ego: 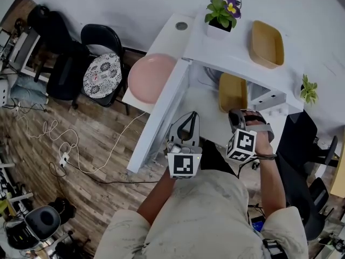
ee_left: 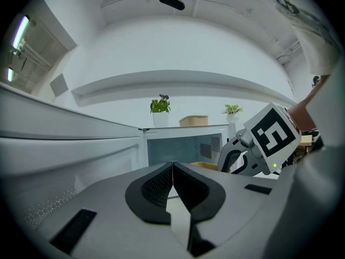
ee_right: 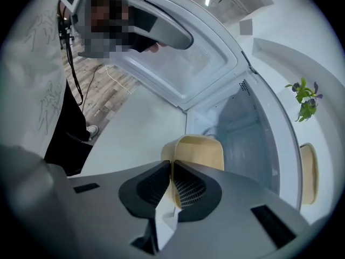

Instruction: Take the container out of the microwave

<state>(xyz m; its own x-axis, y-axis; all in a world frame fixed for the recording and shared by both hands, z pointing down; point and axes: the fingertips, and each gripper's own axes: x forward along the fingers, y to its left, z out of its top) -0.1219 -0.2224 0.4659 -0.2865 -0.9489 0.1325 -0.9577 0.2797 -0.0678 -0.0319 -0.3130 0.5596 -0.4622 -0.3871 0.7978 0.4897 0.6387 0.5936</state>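
Observation:
A tan plastic container point(ego: 233, 92) sits at the mouth of the open white microwave point(ego: 232, 55), partly on the table in front of it. My right gripper point(ego: 237, 115) is shut on the container's near rim. In the right gripper view, the jaws point(ee_right: 171, 169) pinch the container point(ee_right: 199, 151) at its edge, in front of the microwave's cavity point(ee_right: 242, 128). My left gripper point(ego: 187, 118) hangs beside the open door point(ego: 159, 117), shut with nothing in it. The left gripper view shows its jaws point(ee_left: 172, 169) together, with the container point(ee_left: 202, 166) and right gripper point(ee_left: 259, 144) beyond.
A second tan container point(ego: 267, 43) and a potted flower point(ego: 221, 12) stand on top of the microwave. A pink round object point(ego: 151, 77) lies left of the door. A chair with a patterned cushion point(ego: 102, 72) and cables point(ego: 64, 144) are on the wooden floor.

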